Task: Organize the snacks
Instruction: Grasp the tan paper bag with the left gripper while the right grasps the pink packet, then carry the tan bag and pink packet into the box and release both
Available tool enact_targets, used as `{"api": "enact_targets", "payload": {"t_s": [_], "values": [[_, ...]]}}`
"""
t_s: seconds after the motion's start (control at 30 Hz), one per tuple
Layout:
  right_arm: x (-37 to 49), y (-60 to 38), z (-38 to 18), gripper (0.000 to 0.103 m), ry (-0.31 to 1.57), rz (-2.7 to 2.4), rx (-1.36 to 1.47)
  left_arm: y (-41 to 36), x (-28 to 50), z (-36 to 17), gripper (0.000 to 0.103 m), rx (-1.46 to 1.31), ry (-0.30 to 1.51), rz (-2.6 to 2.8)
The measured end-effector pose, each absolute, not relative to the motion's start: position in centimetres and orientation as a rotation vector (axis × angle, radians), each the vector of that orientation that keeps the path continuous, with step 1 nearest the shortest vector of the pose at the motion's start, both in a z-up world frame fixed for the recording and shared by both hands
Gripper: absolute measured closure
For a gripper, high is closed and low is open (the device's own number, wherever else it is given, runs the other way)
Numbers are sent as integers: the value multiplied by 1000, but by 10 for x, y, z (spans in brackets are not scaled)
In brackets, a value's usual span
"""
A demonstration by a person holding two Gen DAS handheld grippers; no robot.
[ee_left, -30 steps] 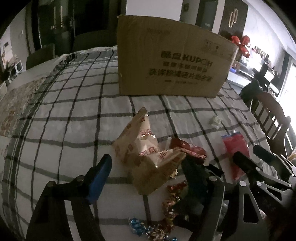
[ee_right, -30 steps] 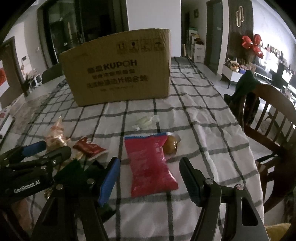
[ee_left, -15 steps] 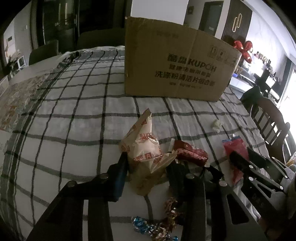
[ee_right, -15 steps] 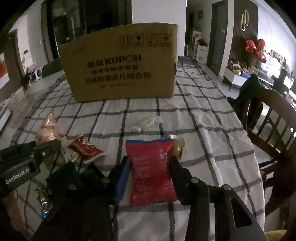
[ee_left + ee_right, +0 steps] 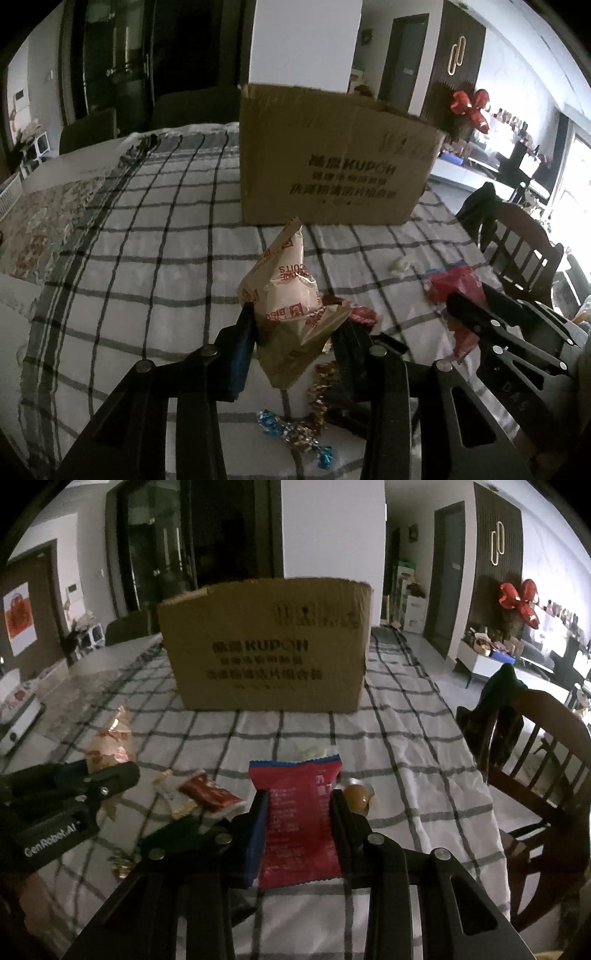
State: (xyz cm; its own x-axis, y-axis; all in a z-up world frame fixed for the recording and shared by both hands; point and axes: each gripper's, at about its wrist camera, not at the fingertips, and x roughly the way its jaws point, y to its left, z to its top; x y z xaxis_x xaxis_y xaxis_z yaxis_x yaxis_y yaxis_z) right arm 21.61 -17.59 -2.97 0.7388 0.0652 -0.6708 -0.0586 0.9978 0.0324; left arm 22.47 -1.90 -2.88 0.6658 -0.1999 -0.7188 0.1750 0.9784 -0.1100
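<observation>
Gripping, left tool [image 5: 291, 332]: clenched on the tan biscuit bag [image 5: 291, 306], which stands up between its fingers, clear of the checked desk [image 5: 147, 277].
Right tool [image 5: 297, 808]: its jaws have just been closing and now pinch the red snack packet [image 5: 299, 819] by its two sides.
Ahead of both tools: cardboard box [image 5: 269, 657], standing on the desk.
Below left tool: foil-wrapped candies [image 5: 295, 435] on the cloth.
Left of right tool: small red sachet [image 5: 210, 794], lying flat.
Right of right tool: wooden chair [image 5: 535, 760].
</observation>
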Motion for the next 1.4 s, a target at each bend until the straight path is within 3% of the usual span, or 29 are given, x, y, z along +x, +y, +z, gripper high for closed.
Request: {"api": "enact_targets", "payload": {"t_s": [0.77,1.4], "values": [[237,-187,75,69,492,186,70,-35,248,82,64,35,538,-259],[329,-191,121,69,441,220,33,-48,345,121,64,40,544,-283]]}}
